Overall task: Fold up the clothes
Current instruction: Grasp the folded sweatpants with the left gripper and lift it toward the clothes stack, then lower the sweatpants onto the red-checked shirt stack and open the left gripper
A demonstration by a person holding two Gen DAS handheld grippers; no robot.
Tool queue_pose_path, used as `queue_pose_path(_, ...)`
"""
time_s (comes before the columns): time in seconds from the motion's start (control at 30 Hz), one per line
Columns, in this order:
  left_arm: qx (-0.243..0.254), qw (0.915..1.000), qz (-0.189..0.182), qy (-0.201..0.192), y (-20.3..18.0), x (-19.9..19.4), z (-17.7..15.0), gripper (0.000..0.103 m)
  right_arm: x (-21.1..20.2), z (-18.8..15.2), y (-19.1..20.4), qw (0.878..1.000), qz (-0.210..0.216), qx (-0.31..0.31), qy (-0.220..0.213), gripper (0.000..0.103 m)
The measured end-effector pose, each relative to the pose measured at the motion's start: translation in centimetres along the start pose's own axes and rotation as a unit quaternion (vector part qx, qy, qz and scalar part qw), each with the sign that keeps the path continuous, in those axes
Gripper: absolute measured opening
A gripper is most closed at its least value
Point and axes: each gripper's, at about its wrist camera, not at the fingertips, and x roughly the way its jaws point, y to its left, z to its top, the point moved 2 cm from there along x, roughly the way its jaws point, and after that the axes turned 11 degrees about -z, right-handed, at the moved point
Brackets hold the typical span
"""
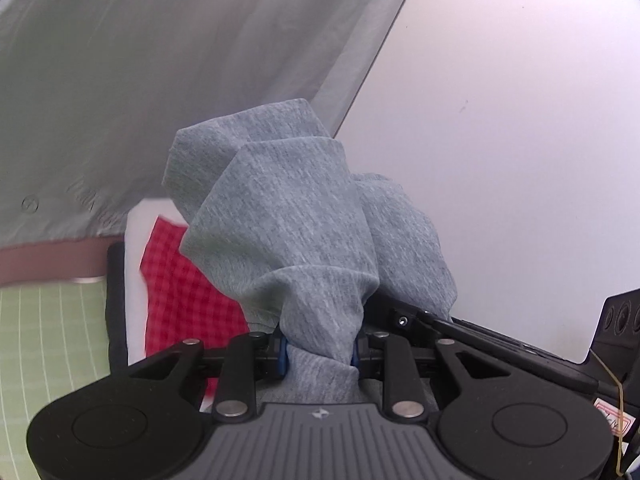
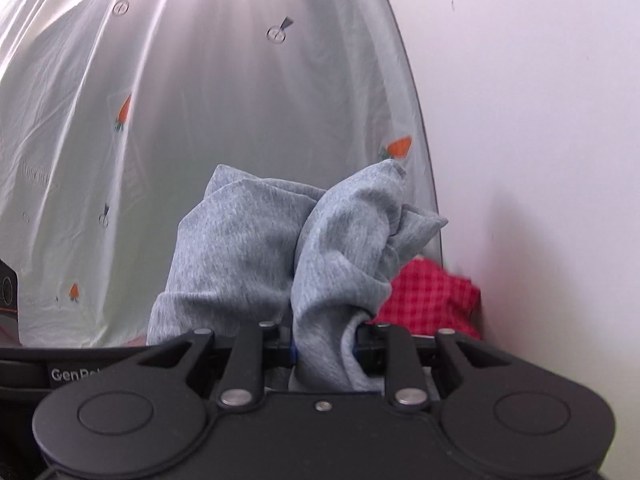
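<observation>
Two wrist fisheyes, each mounted close behind its gripper's fingers.
Both are aimed forward, slightly downward; shared are the grey garment (image 1: 288, 216) (image 2: 280, 240), curtain (image 1: 140, 80) (image 2: 200, 100) and white wall (image 1: 500, 120) (image 2: 540, 120).

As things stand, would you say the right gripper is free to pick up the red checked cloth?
Probably not yet. The right gripper is already shut on the grey garment, which bunches up in front of its fingers. The red checked cloth lies just beyond, partly behind that fabric.
</observation>
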Motion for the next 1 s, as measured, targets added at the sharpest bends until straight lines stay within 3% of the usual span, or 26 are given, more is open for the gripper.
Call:
queue_pose_path(0.07,-0.001,0.9996,0.027,-0.011,1.7,2.0,1.8,0.036,2.4,2.0,-1.1,1.000,0.005,0.013,-0.014,0.024)
queue_pose_path(0.13,-0.007,0.9963,0.084,-0.017,4.4,4.1,2.4,0.055,6.0,3.0,-2.0,1.000,-0.006,0.014,-0.010,0.035)
queue_pose_path(0.2,-0.006,0.9893,0.146,-0.003,7.4,6.0,1.7,0.059,10.7,2.1,-2.5,0.999,-0.047,-0.013,0.023,0.075)
queue_pose_path(0.3,-0.022,0.9846,0.168,0.042,11.1,7.6,-0.4,0.060,15.4,-0.1,-2.8,0.994,-0.091,-0.036,0.058,0.071)
queue_pose_path(0.33,-0.034,0.9846,0.164,0.048,12.1,7.5,-1.2,0.074,16.4,-0.9,-2.9,0.992,-0.101,-0.040,0.067,0.071)
queue_pose_path(0.4,-0.063,0.9844,0.157,0.048,13.7,7.2,-2.2,0.078,16.8,-2.5,-3.0,0.993,-0.092,-0.023,0.076,0.073)
queue_pose_path(0.6,-0.055,0.9807,0.177,0.061,12.5,4.3,-5.2,0.085,14.6,-7.4,-2.6,0.987,-0.109,-0.054,0.102,0.079)
queue_pose_path(0.73,-0.033,0.9751,0.201,0.087,11.2,2.8,-7.3,0.089,12.1,-9.2,-3.5,0.984,-0.108,-0.021,0.138,0.082)
queue_pose_path(0.9,-0.065,0.9716,0.211,0.086,10.0,-1.0,-9.7,0.089,8.6,-10.2,-3.2,0.981,-0.126,-0.041,0.138,0.084)
queue_pose_path(1.0,-0.053,0.9735,0.211,0.071,8.1,-3.7,-10.4,0.094,5.7,-10.0,-2.9,0.984,-0.127,-0.033,0.119,0.089)
